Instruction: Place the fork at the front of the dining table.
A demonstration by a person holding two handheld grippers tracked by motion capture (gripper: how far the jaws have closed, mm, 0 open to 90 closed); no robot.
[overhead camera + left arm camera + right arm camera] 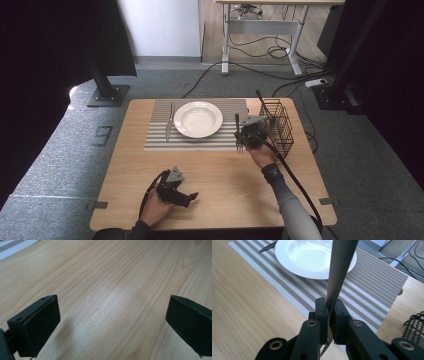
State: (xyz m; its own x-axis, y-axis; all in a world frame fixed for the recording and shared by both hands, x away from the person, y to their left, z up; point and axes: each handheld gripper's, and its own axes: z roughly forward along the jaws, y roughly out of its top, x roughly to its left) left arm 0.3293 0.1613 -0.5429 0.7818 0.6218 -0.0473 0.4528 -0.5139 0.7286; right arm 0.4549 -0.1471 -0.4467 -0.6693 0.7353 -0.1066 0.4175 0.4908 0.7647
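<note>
A white deep plate (198, 119) (312, 257) sits on a striped placemat (200, 141) (367, 282), and a knife (169, 121) (267, 247) lies along the plate's left side. My right gripper (243, 136) (329, 306) hovers over the mat's right edge, shut on a metal fork (238, 131) (340, 265). Its handle points up and its tines hang below the jaws. At the table's near left, my left gripper (191, 197) (113, 307) is low over bare wood, open with nothing between its jaws.
A black wire basket (278, 125) (415, 325) stands at the table's right edge, just right of my right gripper, with a dark handle (260, 95) sticking out of it. Bare wood (107, 277) spreads across the front half of the table.
</note>
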